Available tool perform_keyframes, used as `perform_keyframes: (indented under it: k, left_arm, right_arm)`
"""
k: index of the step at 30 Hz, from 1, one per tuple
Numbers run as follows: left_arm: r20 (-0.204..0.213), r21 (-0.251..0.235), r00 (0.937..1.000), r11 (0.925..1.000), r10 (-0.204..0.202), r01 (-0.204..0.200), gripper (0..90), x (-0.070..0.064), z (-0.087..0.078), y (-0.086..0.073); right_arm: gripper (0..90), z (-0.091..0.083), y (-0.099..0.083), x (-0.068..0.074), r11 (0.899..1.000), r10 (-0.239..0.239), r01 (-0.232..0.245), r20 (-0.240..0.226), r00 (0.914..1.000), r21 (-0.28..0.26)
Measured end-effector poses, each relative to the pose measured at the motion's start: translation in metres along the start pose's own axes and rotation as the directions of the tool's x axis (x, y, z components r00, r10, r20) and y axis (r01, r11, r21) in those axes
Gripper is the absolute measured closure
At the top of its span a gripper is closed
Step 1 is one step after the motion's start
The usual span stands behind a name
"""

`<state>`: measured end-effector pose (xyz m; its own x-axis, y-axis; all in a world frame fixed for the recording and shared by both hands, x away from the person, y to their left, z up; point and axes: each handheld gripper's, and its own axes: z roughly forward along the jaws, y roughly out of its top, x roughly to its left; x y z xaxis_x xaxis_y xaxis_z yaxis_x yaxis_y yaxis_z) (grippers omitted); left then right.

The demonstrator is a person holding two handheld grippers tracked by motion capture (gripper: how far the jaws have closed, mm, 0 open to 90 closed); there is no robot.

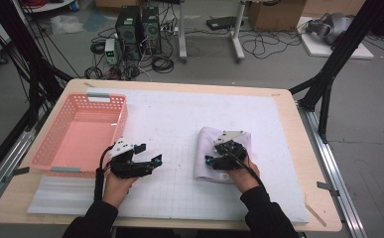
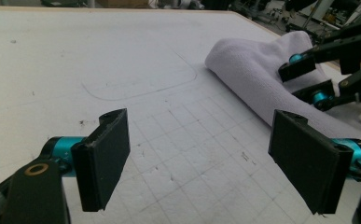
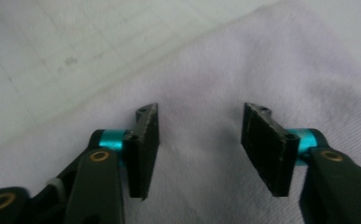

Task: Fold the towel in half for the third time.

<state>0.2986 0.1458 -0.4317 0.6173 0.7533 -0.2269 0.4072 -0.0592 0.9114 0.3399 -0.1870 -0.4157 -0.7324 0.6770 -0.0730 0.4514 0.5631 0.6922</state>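
A folded pale lilac cloth (image 1: 209, 146) lies on the white mat (image 1: 179, 119), right of centre. My right gripper (image 1: 210, 161) rests over the cloth's near part, jaws open; in the right gripper view the cloth (image 3: 243, 60) spreads just beyond the open right gripper (image 3: 199, 149), nothing between the jaws. My left gripper (image 1: 150, 154) hovers over bare mat left of the cloth, pointing right, jaws wide open. In the left gripper view the left gripper (image 2: 206, 158) frames bare mat, with the cloth (image 2: 257, 70) and the other gripper's fingers (image 2: 304, 65) at the upper right.
A pink plastic basket (image 1: 55, 158) stands on the table's left side, close behind my left hand. A wooden table edge (image 1: 323, 208) borders the mat. Beyond the table the floor holds computer towers, cables and black stand legs.
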Motion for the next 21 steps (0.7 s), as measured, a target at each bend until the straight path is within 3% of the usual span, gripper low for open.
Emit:
perform_keyframes:
  k: [2, 5, 8, 10, 12, 17, 21]
  left_arm:
    - [-0.003, -0.003, 1.0, 1.0, -0.002, 0.002, 20.9, 0.0, -0.001, 0.0]
    - [-0.001, -0.004, 1.0, 1.0, -0.004, 0.004, 20.9, 0.001, -0.001, 0.0]
    - [-0.001, -0.003, 1.0, 1.0, -0.004, 0.004, 20.9, 0.0, -0.001, 0.0]
    - [-0.003, -0.005, 1.0, 1.0, 0.0, 0.0, 20.9, 0.001, -0.001, 0.0]
    - [-0.001, -0.006, 1.0, 1.0, -0.003, 0.003, 20.9, 0.001, -0.001, 0.001]
    - [-0.007, -0.01, 1.0, 0.9999, -0.005, 0.005, 20.9, 0.003, -0.003, 0.001]
    - [-0.009, -0.013, 0.9999, 0.9999, -0.008, 0.008, 20.9, 0.003, -0.004, 0.001]
  right_arm:
    - [40.0, -0.005, 0.003, -0.002, 0.998, 0.038, -0.036, 0.029, 0.9988, -0.054]
    - [38.3, -0.005, 0.007, -0.004, 0.994, 0.089, -0.085, 0.062, 0.9941, -0.073]
    - [40.5, 0.002, 0.007, -0.004, 0.994, 0.101, -0.1, 0.051, 0.9936, -0.033]
    - [41.4, 0.015, 0.004, -0.003, 0.995, 0.094, -0.096, 0.039, 0.9948, 0.028]
    - [41.5, 0.014, 0.003, -0.003, 0.994, 0.103, -0.105, 0.037, 0.9939, 0.032]
    - [40.1, 0.004, -0.005, -0.004, 0.992, 0.116, -0.115, -0.028, 0.9928, 0.041]
    - [40.6, -0.012, -0.016, -0.011, 0.993, 0.103, -0.101, -0.033, 0.9941, 0.054]
